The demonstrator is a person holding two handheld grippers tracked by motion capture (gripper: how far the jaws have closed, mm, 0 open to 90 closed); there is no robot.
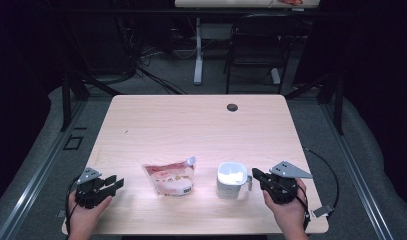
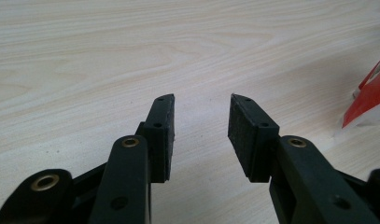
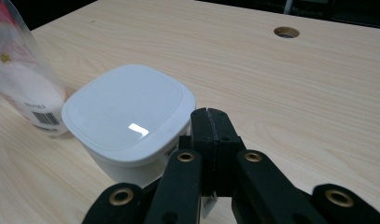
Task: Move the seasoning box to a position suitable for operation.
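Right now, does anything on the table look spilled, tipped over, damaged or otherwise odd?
Nothing stands out. The refill pouch stands upright, and beside it, a little apart, the white lidded container stands upright with its lid seated. No spill shows on the table. The right gripper is shut at the container's handle; the left gripper is open, holding nothing.

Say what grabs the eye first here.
A lidded white mug stands near the front edge of the table, with the right tool shut at its handle side; whether it pinches the handle I cannot tell. Left of the mug stands a red-and-white pouch, and farther left the left tool is open, holding nothing.
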